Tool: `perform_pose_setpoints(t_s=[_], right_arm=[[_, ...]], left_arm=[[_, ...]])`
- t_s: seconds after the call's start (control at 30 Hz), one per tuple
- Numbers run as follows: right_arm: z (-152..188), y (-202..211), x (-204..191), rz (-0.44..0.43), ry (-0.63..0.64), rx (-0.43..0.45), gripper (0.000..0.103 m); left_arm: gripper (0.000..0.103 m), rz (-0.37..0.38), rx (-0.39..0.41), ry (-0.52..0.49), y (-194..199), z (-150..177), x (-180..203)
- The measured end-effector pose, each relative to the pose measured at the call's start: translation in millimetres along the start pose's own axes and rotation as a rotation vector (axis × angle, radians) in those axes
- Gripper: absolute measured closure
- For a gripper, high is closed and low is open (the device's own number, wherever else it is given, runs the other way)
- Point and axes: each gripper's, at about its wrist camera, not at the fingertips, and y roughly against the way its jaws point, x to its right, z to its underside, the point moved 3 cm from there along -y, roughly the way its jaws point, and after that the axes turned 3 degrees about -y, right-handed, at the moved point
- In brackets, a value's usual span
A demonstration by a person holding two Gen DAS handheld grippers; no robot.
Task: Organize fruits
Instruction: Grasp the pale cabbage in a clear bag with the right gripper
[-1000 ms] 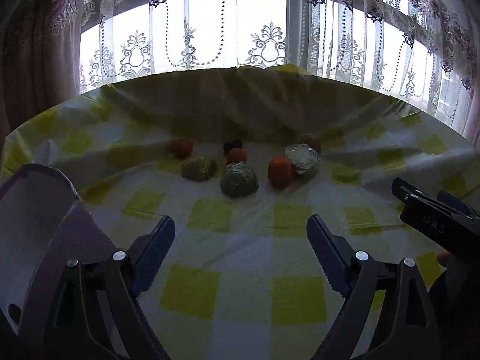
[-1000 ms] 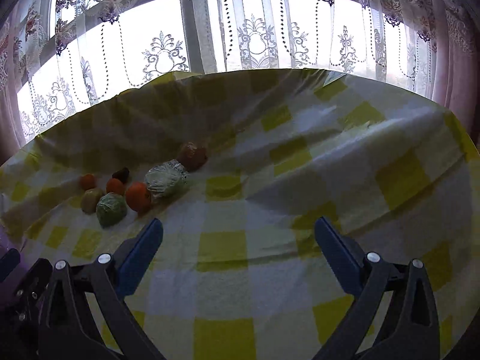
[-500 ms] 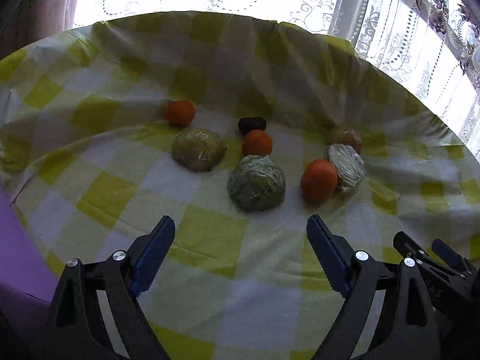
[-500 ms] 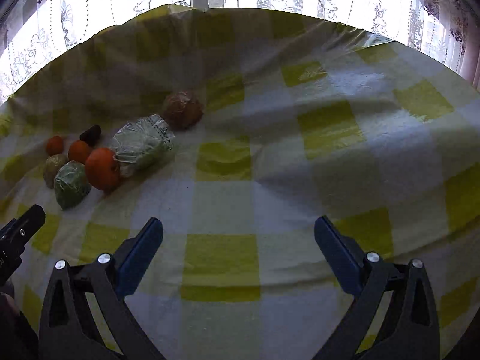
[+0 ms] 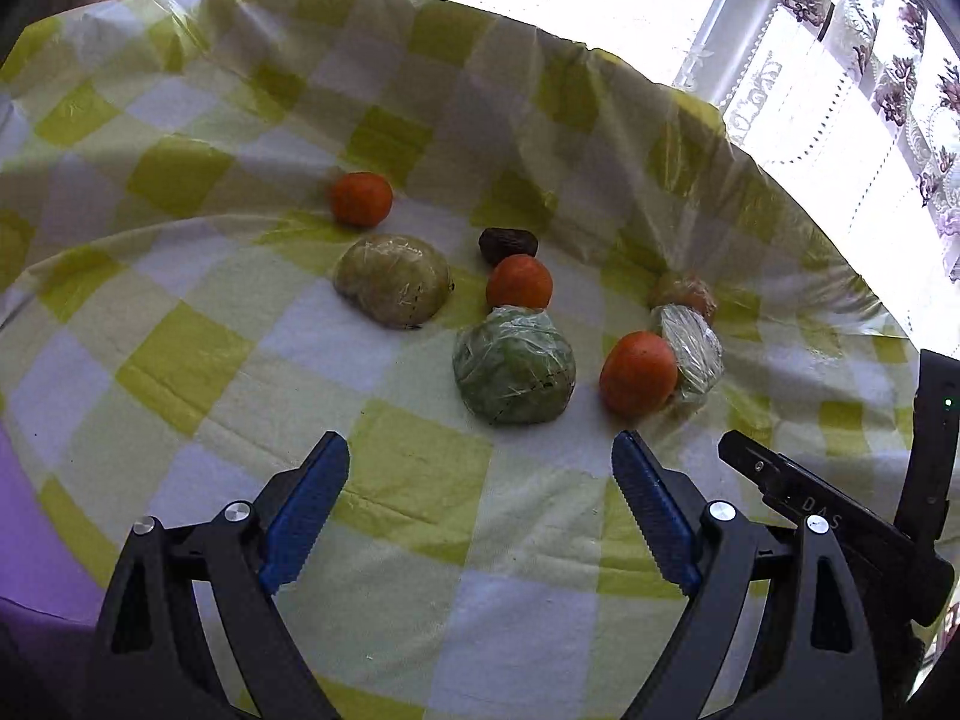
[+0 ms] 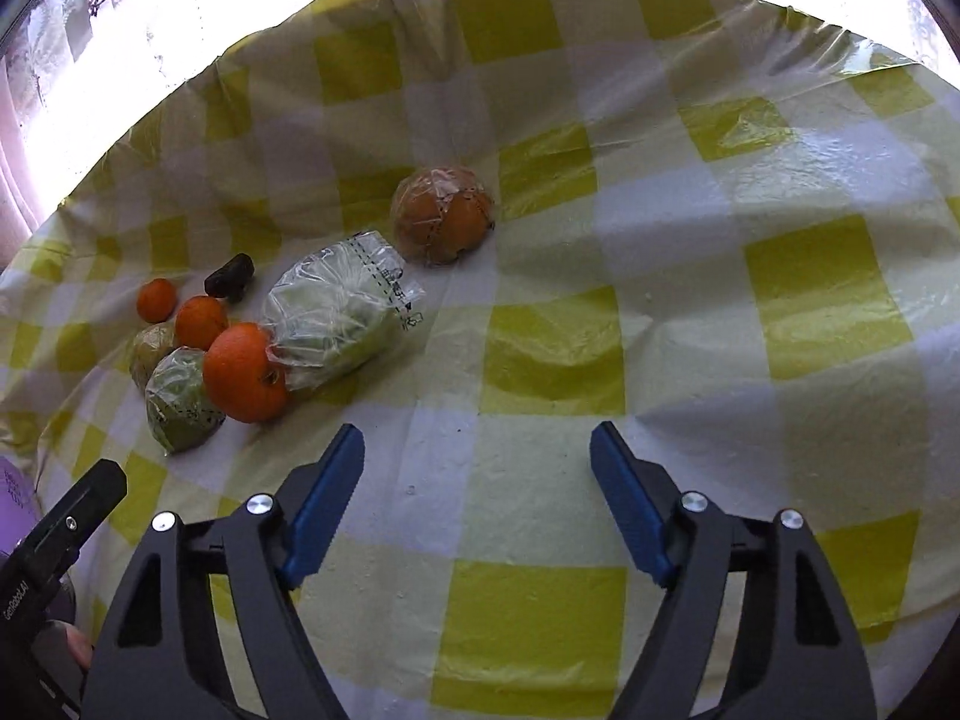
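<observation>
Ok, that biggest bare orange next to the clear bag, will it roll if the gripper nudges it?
Probably. The orange is round and unwrapped, so a nudge could roll it. The bagged fruit touching it may block one side. The wrinkled tablecloth might slow it.

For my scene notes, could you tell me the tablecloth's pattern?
Yellow-and-white checks on the tablecloth, clearest in the right wrist view.

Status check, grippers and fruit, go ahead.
Left gripper open, empty. Right gripper closing, jaws empty. Fruit cluster untouched on checked cloth. Nothing in the way.
</observation>
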Motion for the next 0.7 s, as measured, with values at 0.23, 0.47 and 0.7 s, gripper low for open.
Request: perform_pose_setpoints(t_s=[0.23,0.47,0.7], right_arm=[[-9.8,-24.4,-33.5,0.031,0.120,-0.037,0.031],[-20.8,-43.5,-67.8,0.057,0.264,-0.032,0.031],[-38.7,-62.4,-82.2,-0.018,0.266,-0.039,0.031]], left_arm=[[0.017,0.012,-0.003,0.002,-0.4,0.4,0.0],[0.017,0.015,0.003,0.003,1.1,0.4,0.2],[0.017,0.017,0.007,0.004,3.1,0.2,0.2]])
